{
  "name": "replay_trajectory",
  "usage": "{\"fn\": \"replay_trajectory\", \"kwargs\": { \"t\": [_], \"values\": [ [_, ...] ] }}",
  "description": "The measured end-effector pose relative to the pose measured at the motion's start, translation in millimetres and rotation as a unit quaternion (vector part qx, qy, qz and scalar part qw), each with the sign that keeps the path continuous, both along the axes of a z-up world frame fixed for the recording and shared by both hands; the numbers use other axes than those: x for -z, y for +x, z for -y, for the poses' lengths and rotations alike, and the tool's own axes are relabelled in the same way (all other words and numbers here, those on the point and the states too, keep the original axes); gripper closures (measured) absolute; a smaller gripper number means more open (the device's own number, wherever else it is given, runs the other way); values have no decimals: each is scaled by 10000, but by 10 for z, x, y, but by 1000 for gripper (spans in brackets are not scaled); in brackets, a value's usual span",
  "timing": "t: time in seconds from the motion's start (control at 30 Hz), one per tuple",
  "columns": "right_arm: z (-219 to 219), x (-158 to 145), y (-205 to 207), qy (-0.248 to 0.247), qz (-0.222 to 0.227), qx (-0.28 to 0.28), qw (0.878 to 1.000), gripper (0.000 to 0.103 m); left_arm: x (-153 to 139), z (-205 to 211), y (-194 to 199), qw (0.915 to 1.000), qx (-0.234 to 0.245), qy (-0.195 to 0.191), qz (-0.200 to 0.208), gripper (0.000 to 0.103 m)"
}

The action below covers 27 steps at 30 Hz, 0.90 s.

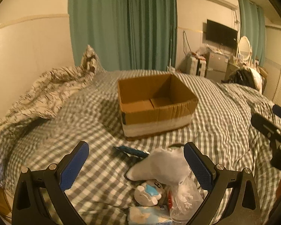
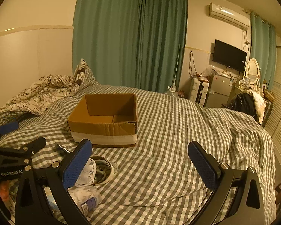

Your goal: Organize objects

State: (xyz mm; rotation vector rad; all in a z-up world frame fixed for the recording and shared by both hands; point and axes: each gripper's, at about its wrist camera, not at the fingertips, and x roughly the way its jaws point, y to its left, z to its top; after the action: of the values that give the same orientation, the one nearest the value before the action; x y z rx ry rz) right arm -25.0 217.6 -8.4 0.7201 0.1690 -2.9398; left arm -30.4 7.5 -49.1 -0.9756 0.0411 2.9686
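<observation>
An open, empty cardboard box (image 1: pixel 155 103) stands on the checked bed; it also shows in the right wrist view (image 2: pixel 105 120). My left gripper (image 1: pixel 136 161) is open above a pile of small things: a white sock (image 1: pixel 159 166), a blue flat packet (image 1: pixel 131 151), a round white toy with a blue star (image 1: pixel 149 193), a clear plastic bag (image 1: pixel 185 202) and a tissue pack (image 1: pixel 148 215). My right gripper (image 2: pixel 140 159) is open and empty over bare bedding, right of a coiled cable (image 2: pixel 103 170) and a plastic bag (image 2: pixel 86 196). The left gripper (image 2: pixel 13 161) shows at the left edge of the right wrist view.
A crumpled patterned quilt (image 1: pixel 39 93) and pillow lie at the bed's far left. Green curtains (image 1: pixel 121 24) hang behind. A small fridge (image 2: pixel 219 91), suitcase, TV (image 2: pixel 228 58) and dressing table stand at the far right. The right gripper (image 1: pixel 271 131) shows at the left wrist view's right edge.
</observation>
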Motion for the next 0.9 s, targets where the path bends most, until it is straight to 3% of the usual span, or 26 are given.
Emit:
{"fn": "replay_trajectory", "kwargs": {
  "t": [0.43, 0.5, 0.53, 0.67, 0.9],
  "values": [
    [-214, 496, -408, -23, 678, 164, 9976, 0, 755, -401, -501, 9926, 533, -65, 1093, 0],
    [-243, 578, -473, -36, 792, 187, 9967, 0, 908, -445, -600, 9887, 696, -55, 1325, 6],
    [-249, 626, -506, -36, 858, 196, 9961, 0, 951, -442, -627, 9873, 744, -30, 1403, 15],
    [-234, 738, -585, -35, 1025, 193, 9945, 0, 916, -413, -604, 9871, 936, -25, 1296, 30],
    [3, 765, -591, 228, 1113, 73, 9935, 0, 376, -37, -404, 9953, 699, 300, 591, 30]
  ]
}}
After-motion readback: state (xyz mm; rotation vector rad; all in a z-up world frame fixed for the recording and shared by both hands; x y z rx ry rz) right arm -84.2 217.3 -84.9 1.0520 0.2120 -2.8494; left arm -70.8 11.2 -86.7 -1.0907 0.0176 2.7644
